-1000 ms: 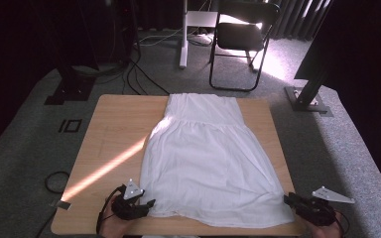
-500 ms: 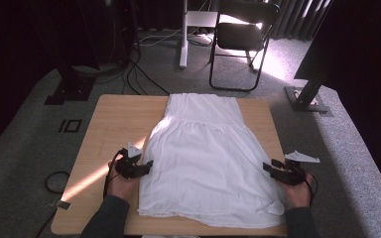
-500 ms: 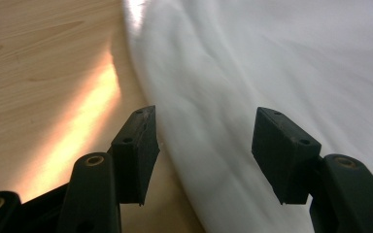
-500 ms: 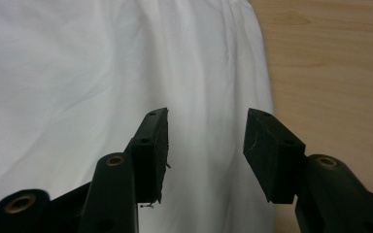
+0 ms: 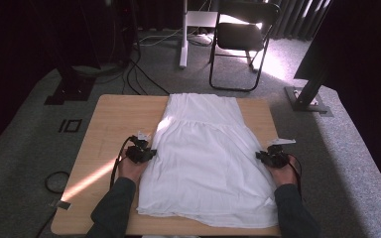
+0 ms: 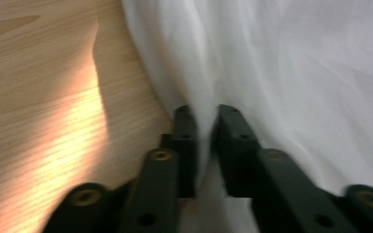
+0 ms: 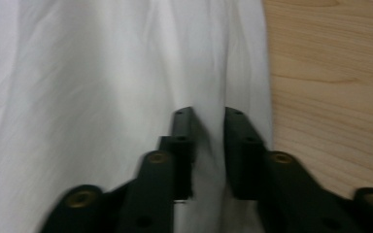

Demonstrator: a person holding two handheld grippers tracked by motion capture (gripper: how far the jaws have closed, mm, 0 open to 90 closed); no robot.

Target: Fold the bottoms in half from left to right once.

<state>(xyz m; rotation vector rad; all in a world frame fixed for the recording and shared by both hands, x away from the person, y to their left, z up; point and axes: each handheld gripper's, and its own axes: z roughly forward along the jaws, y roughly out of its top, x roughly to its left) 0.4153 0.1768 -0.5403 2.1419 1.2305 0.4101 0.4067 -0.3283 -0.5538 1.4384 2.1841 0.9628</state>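
a white, thin-cloth dress (image 5: 206, 158) lies spread flat on the pale wooden table (image 5: 109, 119), its narrow top toward the far edge and its wide hem near the person's side. at its left edge, about halfway down, the black left gripper (image 5: 140, 152) has a raised fold of the cloth between its jaws, which have just been closing and now stand narrow, pinching it. at the opposite edge the black right gripper (image 5: 273, 157) has likewise just been closing, with a ridge of the same cloth nipped between its nearly shut jaws. a sunlit stripe crosses the table's left part. beyond the table stands a black folding chair (image 5: 240, 37) on grey carpet (image 5: 39, 144).
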